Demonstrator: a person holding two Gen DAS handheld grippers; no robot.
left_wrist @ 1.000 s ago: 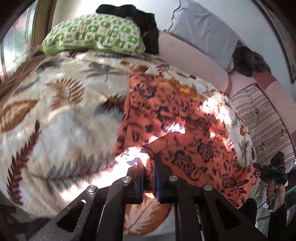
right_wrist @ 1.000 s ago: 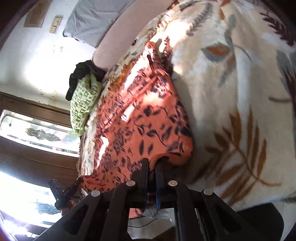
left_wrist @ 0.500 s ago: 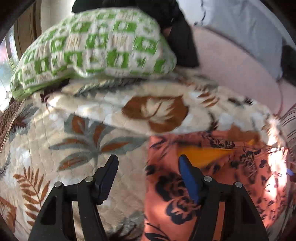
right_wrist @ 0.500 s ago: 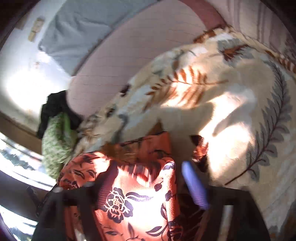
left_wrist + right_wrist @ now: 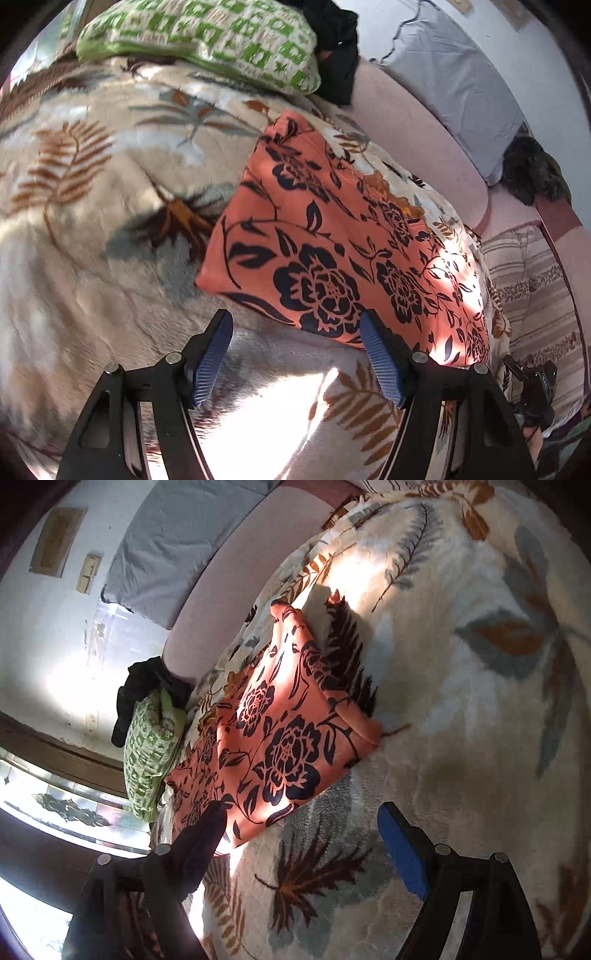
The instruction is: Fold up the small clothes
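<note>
An orange garment with dark flower print lies folded over on a cream leaf-patterned blanket. My left gripper is open and empty, just in front of the garment's near folded edge. In the right wrist view the same garment lies ahead and to the left. My right gripper is open and empty, its left finger near the garment's near corner.
A green-and-white pillow and a black cloth lie at the far end. A grey pillow leans on the pink backrest. A striped cover lies to the right. A window is at the left.
Both grippers held the garment's near edge a second ago, carried it forward over the far part, opened and let go, then drew back. The garment now lies folded.
</note>
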